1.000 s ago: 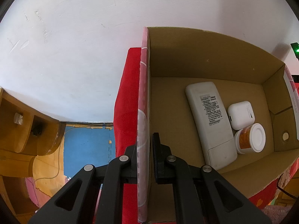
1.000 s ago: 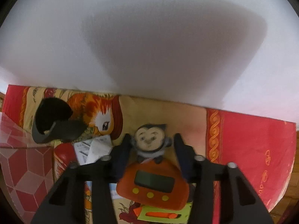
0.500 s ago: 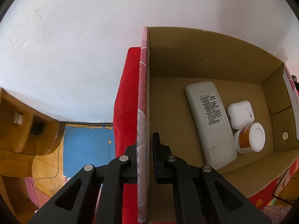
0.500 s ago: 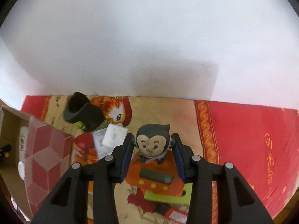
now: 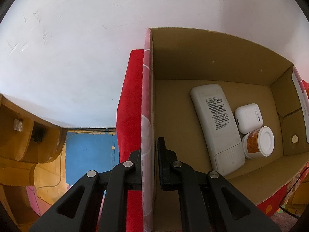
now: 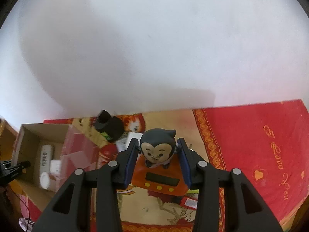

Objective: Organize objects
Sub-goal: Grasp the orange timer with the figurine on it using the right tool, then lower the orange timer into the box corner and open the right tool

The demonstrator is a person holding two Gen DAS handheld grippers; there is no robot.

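Observation:
My left gripper (image 5: 152, 164) is shut on the left wall of an open cardboard box (image 5: 212, 61), one finger outside, one inside. In the box lie a white remote control (image 5: 216, 127), a white earbud case (image 5: 249, 117) and a small jar with a white lid (image 5: 258, 142). In the right wrist view my right gripper (image 6: 157, 161) is shut on an orange monkey-shaped digital clock (image 6: 158, 166), held above the red and yellow cloth (image 6: 251, 145). The same cardboard box (image 6: 30, 135) sits at the lower left there, with my left gripper (image 6: 13, 169) at its edge.
A black round object (image 6: 109, 127) and white paper slips (image 6: 125, 143) lie on the cloth behind the clock. A white wall (image 6: 154, 48) rises behind the table. Wooden furniture (image 5: 23, 139) and a blue floor mat (image 5: 88, 152) show left of the box.
My right gripper has risen with the monkey clock and swung so the cardboard box has come into its view at the left. The left gripper and box have not moved.

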